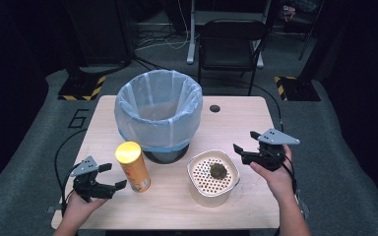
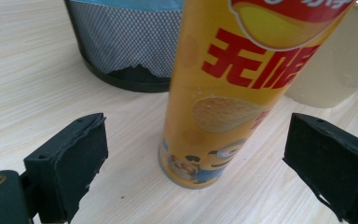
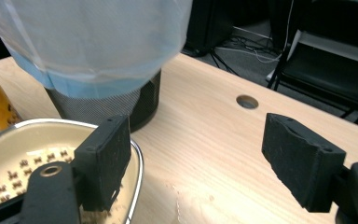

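Since no jaw touched anything yet, here is how each thing sat:

Left gripper: its jaws were wide apart and held nothing. It pointed at the chip can, likely to grab it.

Chip can: it stood upright right in front of the left gripper, between the two jaws' lines but farther out, not touching them.

Right gripper: its jaws were apart and empty too. It hung just beside the cream tub, perhaps to take its rim.

Cream tub: it sat low and to the side of the right gripper, with one jaw above its rim. A dark lump lay on its holed tray.

Bin: it stood beyond both grippers, with a bag in it, maybe for the trash.

High view: it showed the lump and both hands.

Left gripper view: it showed the can's picture and red letters up close.

Right gripper view: it showed the tub's shiny rim near one jaw.
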`<state>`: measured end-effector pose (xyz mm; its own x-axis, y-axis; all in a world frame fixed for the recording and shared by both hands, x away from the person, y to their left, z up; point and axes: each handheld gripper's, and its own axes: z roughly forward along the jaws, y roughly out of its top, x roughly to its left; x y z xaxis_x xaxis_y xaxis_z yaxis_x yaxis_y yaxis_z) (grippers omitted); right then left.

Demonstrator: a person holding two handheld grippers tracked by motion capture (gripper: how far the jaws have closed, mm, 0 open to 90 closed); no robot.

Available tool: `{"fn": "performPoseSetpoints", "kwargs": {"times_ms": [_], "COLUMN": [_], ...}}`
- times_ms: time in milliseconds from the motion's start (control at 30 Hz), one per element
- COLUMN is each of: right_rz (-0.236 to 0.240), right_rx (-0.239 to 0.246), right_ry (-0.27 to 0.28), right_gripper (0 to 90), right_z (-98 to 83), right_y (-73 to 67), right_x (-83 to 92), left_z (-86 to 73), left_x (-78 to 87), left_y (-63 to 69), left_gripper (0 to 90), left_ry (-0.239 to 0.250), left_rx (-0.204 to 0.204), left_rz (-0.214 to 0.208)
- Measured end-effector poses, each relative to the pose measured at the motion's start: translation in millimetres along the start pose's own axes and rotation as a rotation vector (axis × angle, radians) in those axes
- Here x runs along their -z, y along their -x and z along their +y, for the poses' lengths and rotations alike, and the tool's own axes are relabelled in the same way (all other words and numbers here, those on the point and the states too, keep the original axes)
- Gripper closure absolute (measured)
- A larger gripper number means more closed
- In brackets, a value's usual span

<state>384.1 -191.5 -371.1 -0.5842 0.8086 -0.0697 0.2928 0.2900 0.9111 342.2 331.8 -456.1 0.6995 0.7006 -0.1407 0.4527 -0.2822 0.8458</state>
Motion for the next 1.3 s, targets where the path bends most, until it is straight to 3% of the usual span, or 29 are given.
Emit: {"fn": "performPoseSetpoints", "kwargs": {"times_ms": [67,100,133,200,233,267,300,333,367,500,567,667,700,733,833,967,1100,1133,1300], "right_rz": [-0.006,-0.007,-0.011,-0.016,-0.021,-0.023,-0.023,-0.032,-0.035,-0.059,-0.072,-0.077,-0.080,-0.081,-0.087,-0.092,-0.097,-0.095,-0.107], "right_rx": [-0.009,-0.023,-0.024,-0.027,-0.028,-0.040,-0.040,-0.039,-0.041,-0.033,-0.032,-0.055,-0.067,-0.072,-0.088,-0.105,-0.111,-0.114,-0.121], "right_ry": [-0.002,0.002,0.006,0.009,0.013,0.018,0.018,0.010,0.003,-0.049,-0.067,-0.066,-0.064,-0.065,-0.072,-0.089,-0.094,-0.091,-0.094], "right_gripper": [23.7,23.8,24.2,24.3,24.4,24.7,24.7,24.9,24.9,25.6,25.6,25.9,25.9,25.8,25.9,25.9,26.0,26.2,26.9], "right_z": [-5.0,-9.5,-11.5,-13.2,-14.9,-18.3,-18.3,-22.0,-24.0,-34.1,-39.0,-46.9,-49.6,-52.2,-57.8,-69.4,-73.2,-75.5,-83.4], "right_y": [1.9,3.8,4.7,5.5,6.3,7.9,7.9,9.5,10.4,14.3,16.4,20.1,21.1,22.4,23.5,23.7,23.7,24.0,25.3], "right_x": [1.1,3.2,3.9,4.9,6.2,7.8,7.8,8.9,8.9,9.3,11.2,15.0,15.5,16.0,16.2,15.6,15.8,15.4,13.1], "left_z": [0.0,-1.5,-0.9,-1.3,-2.1,-2.0,-2.0,-3.3,-2.8,-3.5,-1.8,-0.9,-1.1,-1.0,-0.7,1.0,0.6,-1.0,-2.4], "left_x": [-3.5,-8.2,-8.9,-11.7,-14.3,-18.4,-18.4,-23.5,-25.3,-33.2,-36.1,-39.2,-44.5,-46.6,-49.2,-53.2,-54.6,-54.7,-53.6], "left_y": [0.5,4.0,2.9,3.2,5.6,4.5,4.5,8.2,6.9,11.9,10.1,10.7,12.1,12.1,13.4,14.6,15.7,16.8,17.6], "left_gripper": [5.7,5.7,5.7,5.7,5.7,5.7,5.7,5.7,5.7,6.0,6.6,7.1,7.2,7.6,10.8,14.2,22.0,22.4,23.4], "left_ry": [0.001,0.020,0.008,0.016,0.011,0.005,0.005,0.008,0.001,-0.002,0.004,-0.007,-0.003,-0.010,-0.016,-0.025,-0.017,0.004,0.011], "left_rx": [-0.023,0.000,-0.025,-0.031,-0.004,-0.047,-0.047,-0.016,-0.055,-0.045,-0.069,-0.052,-0.036,-0.047,-0.063,-0.073,-0.086,-0.090,-0.107], "left_rz": [-0.012,-0.016,-0.027,-0.024,-0.029,-0.020,-0.020,-0.020,-0.003,0.017,0.014,0.000,0.016,0.018,0.026,0.002,0.021,0.030,0.032]}}
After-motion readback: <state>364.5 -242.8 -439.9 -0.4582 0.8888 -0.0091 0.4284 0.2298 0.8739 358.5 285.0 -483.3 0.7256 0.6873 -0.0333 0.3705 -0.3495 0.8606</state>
